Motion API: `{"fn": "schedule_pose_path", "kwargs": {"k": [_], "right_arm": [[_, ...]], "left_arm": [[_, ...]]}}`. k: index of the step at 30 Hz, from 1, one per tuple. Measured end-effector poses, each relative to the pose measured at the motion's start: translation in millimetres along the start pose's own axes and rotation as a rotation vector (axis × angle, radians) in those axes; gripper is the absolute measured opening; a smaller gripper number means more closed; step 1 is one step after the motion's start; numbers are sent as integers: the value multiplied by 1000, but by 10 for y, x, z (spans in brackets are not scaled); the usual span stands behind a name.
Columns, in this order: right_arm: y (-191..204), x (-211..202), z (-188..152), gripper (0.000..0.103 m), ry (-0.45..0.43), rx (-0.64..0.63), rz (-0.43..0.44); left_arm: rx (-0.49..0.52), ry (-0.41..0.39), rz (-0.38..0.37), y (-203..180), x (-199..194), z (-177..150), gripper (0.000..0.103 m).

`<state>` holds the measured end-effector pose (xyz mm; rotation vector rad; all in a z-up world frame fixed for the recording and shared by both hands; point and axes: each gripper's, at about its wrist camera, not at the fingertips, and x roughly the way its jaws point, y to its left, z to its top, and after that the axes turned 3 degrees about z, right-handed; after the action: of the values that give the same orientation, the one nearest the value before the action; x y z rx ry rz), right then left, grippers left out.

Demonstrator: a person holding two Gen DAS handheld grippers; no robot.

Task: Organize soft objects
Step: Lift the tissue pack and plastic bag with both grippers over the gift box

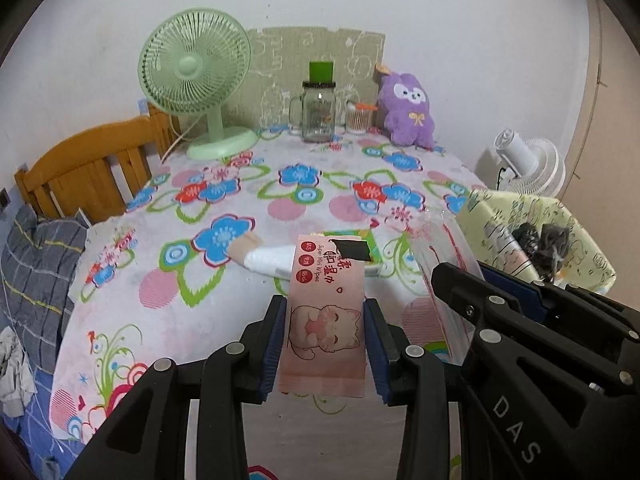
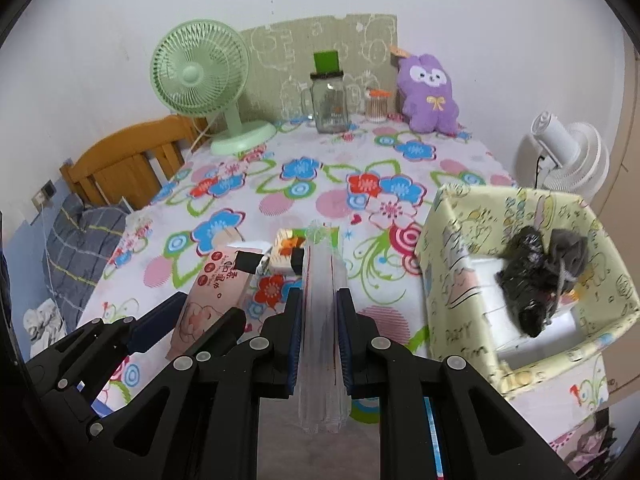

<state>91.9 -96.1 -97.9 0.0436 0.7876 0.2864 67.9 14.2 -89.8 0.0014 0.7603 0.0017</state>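
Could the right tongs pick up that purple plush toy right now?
Probably not: the right tongs are shut on a clear plastic bag, and the plush toy sits far back by the wall.

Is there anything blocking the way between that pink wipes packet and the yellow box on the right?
Only the right hand-held gripper, shut on a clear plastic bag, sits between the pink wipes packet, clamped in the left hand-held gripper, and the yellow box. Its open top looks unobstructed.
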Motion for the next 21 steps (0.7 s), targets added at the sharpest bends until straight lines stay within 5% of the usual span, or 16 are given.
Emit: {"fn": "schedule_pose_path", "kwargs": {"k": [21], "right_arm": [[-139,-471,362,19,-117,6,-31]], "left_arm": [[42,-115,-22,-260,-379,378,38]]}}
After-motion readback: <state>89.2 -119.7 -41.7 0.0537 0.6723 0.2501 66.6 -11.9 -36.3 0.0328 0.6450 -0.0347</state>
